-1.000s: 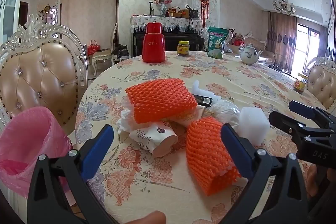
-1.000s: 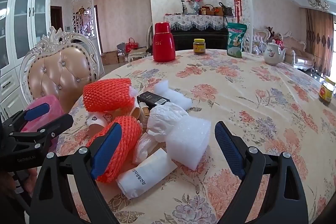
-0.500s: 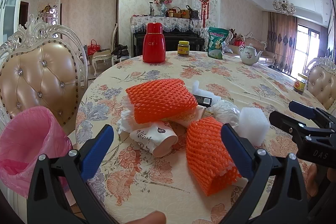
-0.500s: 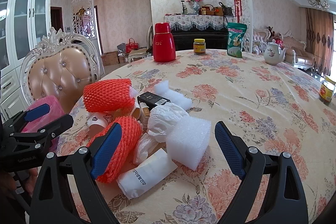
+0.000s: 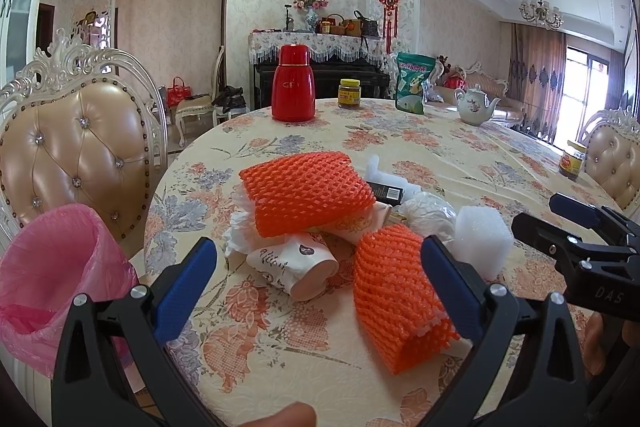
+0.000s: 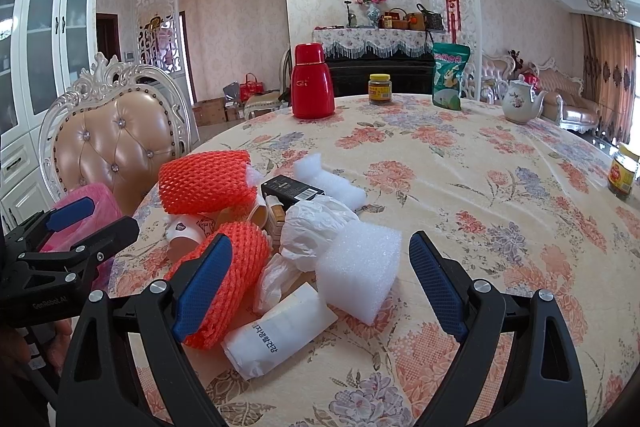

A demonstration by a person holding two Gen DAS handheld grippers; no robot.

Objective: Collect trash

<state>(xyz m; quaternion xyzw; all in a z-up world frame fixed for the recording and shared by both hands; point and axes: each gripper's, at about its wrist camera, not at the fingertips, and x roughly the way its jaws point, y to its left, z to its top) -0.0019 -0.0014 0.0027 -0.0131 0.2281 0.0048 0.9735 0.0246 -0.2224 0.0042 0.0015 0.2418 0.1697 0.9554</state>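
A pink plastic bin bag [image 5: 48, 291] gapes beside the floral-clothed worktop [image 5: 440, 147]; its contents are hidden. Right of it lie 2 orange foam nets [image 5: 304, 191], paper cups [image 5: 292, 263] and a white foam block [image 6: 360, 267]. Both the left hand-held gripper [image 5: 316, 283] and the right hand-held gripper [image 6: 316, 283] are spread, pinching nothing.

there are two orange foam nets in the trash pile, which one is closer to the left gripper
The nearer orange foam net, lying beside the left gripper's right fingertip. The other orange foam net sits farther back, atop the paper cups.

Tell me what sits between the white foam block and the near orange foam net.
In the right wrist view, crumpled white plastic bags lie between the white foam block and the near orange foam net.
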